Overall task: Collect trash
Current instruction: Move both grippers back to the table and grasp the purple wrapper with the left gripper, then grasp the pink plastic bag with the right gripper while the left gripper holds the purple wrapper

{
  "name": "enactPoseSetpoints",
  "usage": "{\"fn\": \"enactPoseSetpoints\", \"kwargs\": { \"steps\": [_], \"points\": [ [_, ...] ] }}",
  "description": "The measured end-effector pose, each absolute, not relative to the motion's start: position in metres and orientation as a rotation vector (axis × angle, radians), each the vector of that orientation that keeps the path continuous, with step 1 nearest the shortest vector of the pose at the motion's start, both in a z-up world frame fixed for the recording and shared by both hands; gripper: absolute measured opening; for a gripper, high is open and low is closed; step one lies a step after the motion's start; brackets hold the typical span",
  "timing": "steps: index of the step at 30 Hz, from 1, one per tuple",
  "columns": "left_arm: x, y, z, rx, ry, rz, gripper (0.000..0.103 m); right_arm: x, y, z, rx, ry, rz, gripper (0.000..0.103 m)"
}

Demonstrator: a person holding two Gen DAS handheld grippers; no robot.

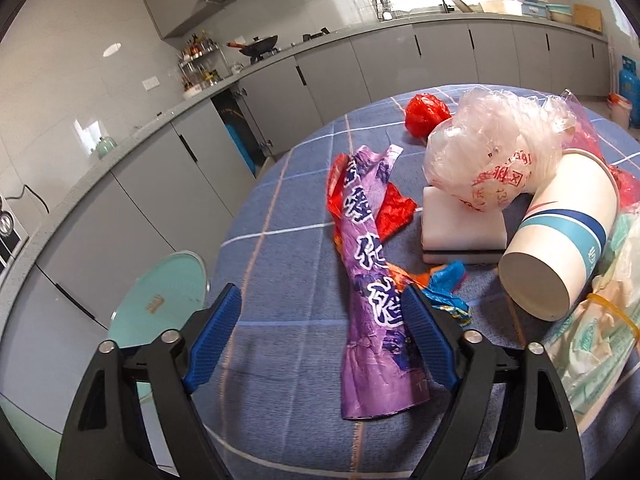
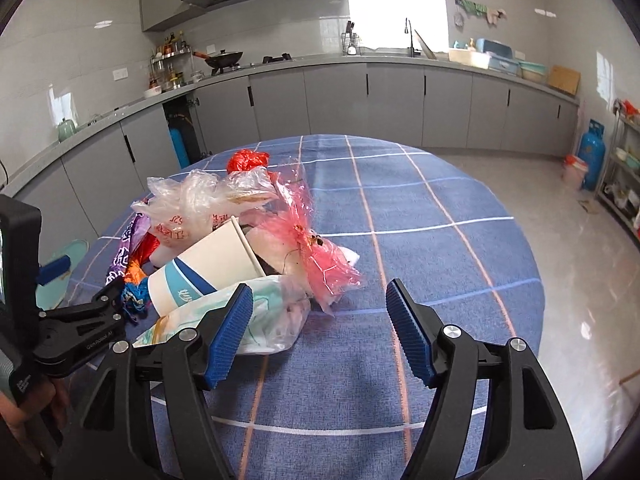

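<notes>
A pile of trash lies on the round table with the blue checked cloth. In the left wrist view: a purple snack wrapper, a tipped paper cup, a clear plastic bag, a white block, a red bag and a blue-orange wrapper. My left gripper is open and empty, its right pad beside the purple wrapper. In the right wrist view: the cup, a pink plastic bag and a pale green tissue pack. My right gripper is open and empty, right of the pile.
A teal round stool stands left of the table. Grey kitchen cabinets and a counter run behind. A blue gas cylinder stands on the floor at the right. My left gripper shows in the right wrist view.
</notes>
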State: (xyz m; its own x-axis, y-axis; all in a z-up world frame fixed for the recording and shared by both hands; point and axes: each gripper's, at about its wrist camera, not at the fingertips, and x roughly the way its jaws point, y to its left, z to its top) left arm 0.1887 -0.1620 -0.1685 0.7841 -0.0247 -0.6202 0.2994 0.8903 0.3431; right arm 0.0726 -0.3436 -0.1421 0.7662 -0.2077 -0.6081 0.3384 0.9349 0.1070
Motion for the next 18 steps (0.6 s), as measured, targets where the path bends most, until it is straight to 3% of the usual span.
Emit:
{"fn": "enactPoseSetpoints", "kwargs": {
  "steps": [8, 11, 18],
  "points": [
    [0.185, -0.173, -0.174, 0.422, 0.700, -0.295, 0.017, 0.073, -0.345, -0.146, 0.229, 0.633, -0.297, 0.070],
    [0.177, -0.173, -0.171, 0.421, 0.686, -0.310, 0.010, 0.071, -0.341, -0.146, 0.224, 0.629, -0.301, 0.070],
    [0.154, -0.160, -0.144, 0.422, 0.586, -0.287, 0.008, 0.069, -0.343, -0.143, 0.220, 0.623, -0.316, 0.070]
  ]
}}
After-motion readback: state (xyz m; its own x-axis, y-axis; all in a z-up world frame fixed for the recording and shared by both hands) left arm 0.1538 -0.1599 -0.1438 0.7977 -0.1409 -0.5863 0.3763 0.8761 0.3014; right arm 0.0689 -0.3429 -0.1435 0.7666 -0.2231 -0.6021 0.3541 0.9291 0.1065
